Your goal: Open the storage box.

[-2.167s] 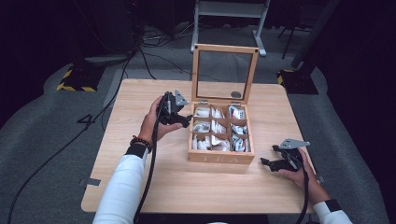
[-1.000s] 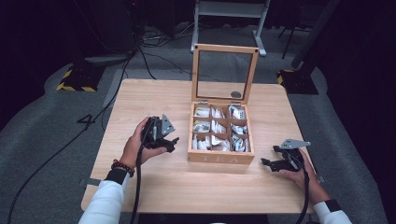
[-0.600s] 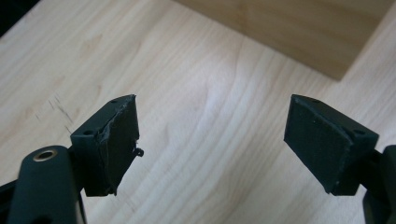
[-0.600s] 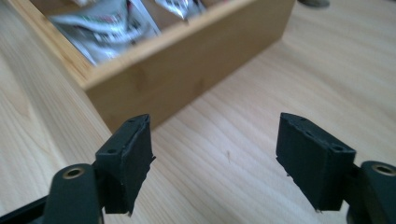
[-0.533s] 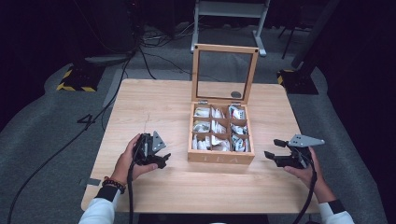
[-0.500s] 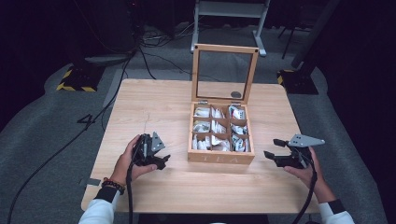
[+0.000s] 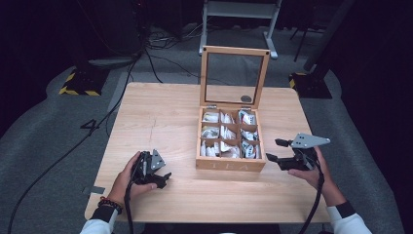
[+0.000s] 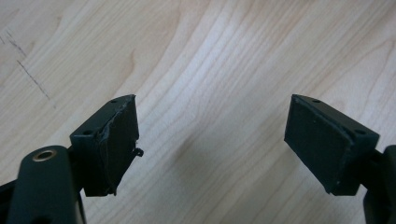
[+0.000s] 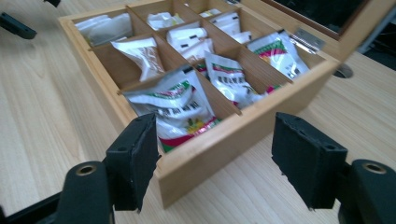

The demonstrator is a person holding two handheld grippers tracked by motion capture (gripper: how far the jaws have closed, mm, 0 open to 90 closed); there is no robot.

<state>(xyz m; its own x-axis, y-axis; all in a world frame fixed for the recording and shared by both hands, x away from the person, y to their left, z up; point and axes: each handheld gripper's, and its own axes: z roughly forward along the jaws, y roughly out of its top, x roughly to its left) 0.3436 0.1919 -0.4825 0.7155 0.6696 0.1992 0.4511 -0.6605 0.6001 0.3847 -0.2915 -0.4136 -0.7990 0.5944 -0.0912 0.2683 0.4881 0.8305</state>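
Right gripper view: open tea box (image 9: 261,121) holds sachets (image 9: 180,109) in compartments.

A recording lab or studio: a lone wooden tabletop (image 7: 170,112) stands on grey carpet (image 7: 44,141) amid dark surroundings, with black cables (image 7: 146,53) trailing across the floor, hazard-striped stand bases (image 7: 78,85) and a metal frame (image 7: 238,14) behind.

Wooden tea box (image 7: 230,165), marked TEA on its front wall, stands on the bench with its glass-paned lid (image 7: 235,77) upright. Nine compartments hold sachets (image 9: 180,108), white and green-red printed.
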